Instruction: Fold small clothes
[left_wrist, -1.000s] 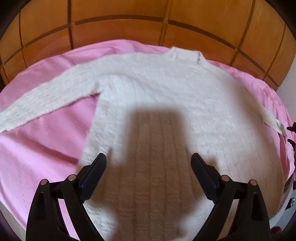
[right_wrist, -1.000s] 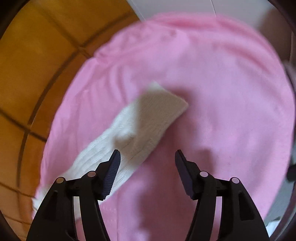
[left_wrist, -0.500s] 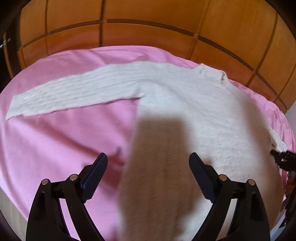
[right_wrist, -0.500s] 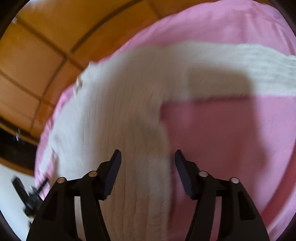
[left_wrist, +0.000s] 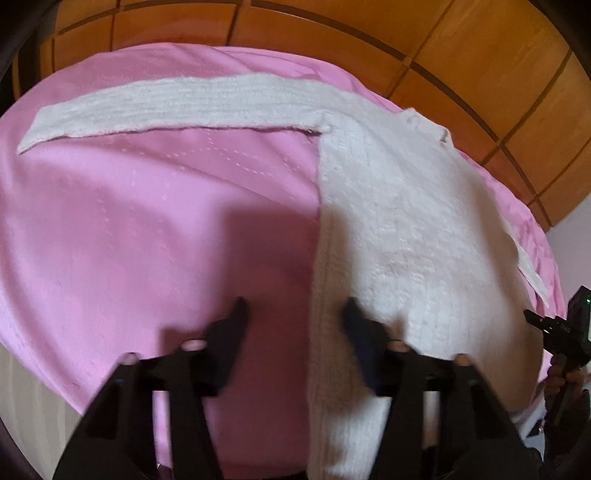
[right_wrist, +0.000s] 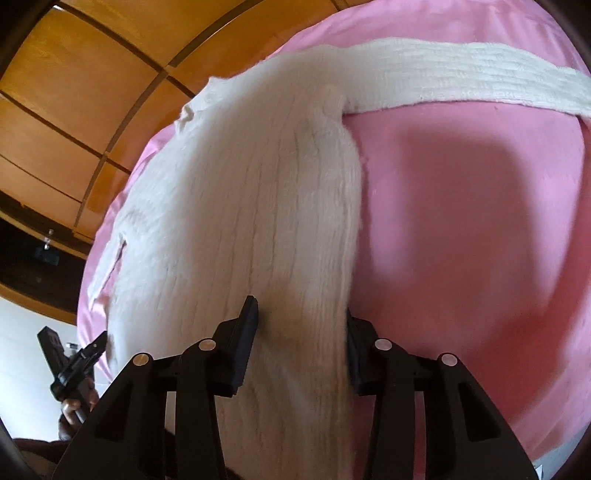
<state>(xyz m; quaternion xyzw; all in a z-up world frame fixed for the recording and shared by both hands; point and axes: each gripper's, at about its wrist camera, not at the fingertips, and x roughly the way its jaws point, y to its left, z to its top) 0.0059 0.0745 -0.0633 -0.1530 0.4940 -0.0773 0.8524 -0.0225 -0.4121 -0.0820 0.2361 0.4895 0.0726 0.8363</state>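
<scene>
A white knitted sweater (left_wrist: 399, 221) lies flat on a pink sheet (left_wrist: 129, 240), with one sleeve (left_wrist: 177, 103) stretched out to the left. My left gripper (left_wrist: 295, 319) straddles the sweater's left side edge. Its jaws are closing, the right finger on the knit and the left finger still over bare sheet. In the right wrist view the same sweater (right_wrist: 240, 203) fills the left half, its other sleeve (right_wrist: 461, 77) running to the right. My right gripper (right_wrist: 301, 321) straddles the right side edge, jaws closing, with knit filling the gap between them.
A wooden panelled headboard (left_wrist: 369, 33) runs behind the bed, also seen in the right wrist view (right_wrist: 74, 92). The pink sheet (right_wrist: 480, 240) spreads wide beside the sweater. Each view catches the other gripper and the hand holding it at its margin (left_wrist: 561, 332) (right_wrist: 74, 358).
Both grippers have swung sideways to the sweater's side edges, the right one coming from the sleeve cuff. Both pairs of jaws have narrowed, the left one sharply.
</scene>
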